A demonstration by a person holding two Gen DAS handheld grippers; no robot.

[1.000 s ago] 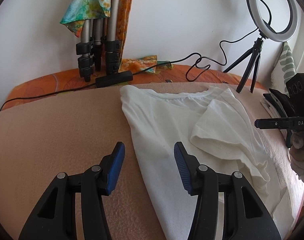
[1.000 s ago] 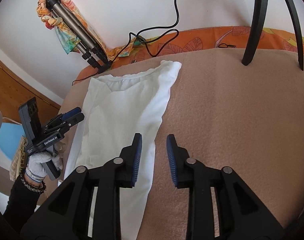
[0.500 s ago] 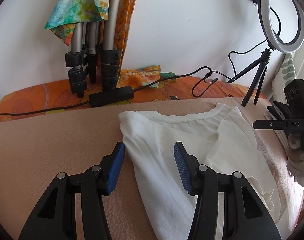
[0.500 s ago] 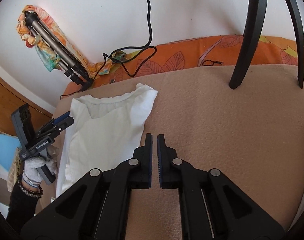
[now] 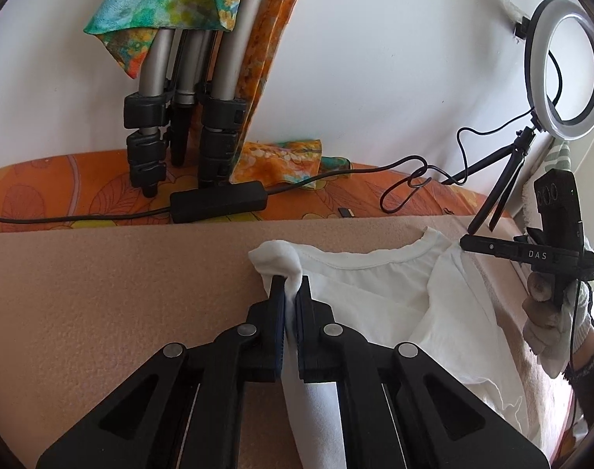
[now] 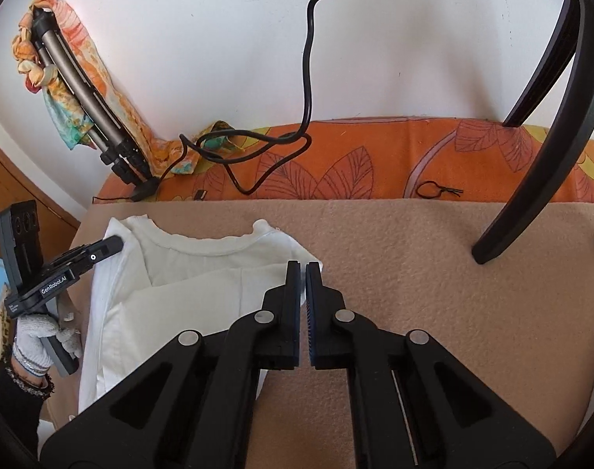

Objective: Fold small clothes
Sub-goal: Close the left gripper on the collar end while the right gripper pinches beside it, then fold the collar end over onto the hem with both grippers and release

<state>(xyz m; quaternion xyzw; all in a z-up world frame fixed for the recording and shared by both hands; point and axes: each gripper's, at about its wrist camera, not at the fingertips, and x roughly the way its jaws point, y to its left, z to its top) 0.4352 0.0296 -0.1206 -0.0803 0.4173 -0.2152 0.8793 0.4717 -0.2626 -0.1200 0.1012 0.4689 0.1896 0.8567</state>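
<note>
A small white t-shirt (image 5: pixel 375 285) lies on a beige blanket (image 5: pixel 101 293), collar toward the wall, with one sleeve folded over its body. My left gripper (image 5: pixel 290 283) is closing, and the shirt's near shoulder corner bunches up between its blue pads. In the right wrist view the shirt (image 6: pixel 203 273) spreads to the left, and my right gripper (image 6: pixel 302 267) is closing on the opposite shoulder corner, with white cloth showing between its pads. Each gripper shows in the other's view: the right gripper (image 5: pixel 468 243) held by a gloved hand (image 5: pixel 546 336), the left gripper (image 6: pixel 111 245) at the far edge.
An orange floral sheet (image 6: pixel 375 156) runs along the wall behind the blanket. On it stand folded tripod legs (image 5: pixel 179 117) draped in colourful cloth, a black power adapter (image 5: pixel 218 201) with its cables, and a ring light (image 5: pixel 566 66) on a small tripod. Dark curved legs (image 6: pixel 531 195) rest on the blanket at the right.
Both grippers moved forward to the collar end of the shirt and went from open to closed, each pinching a shoulder corner. The left corner now bunches up.
</note>
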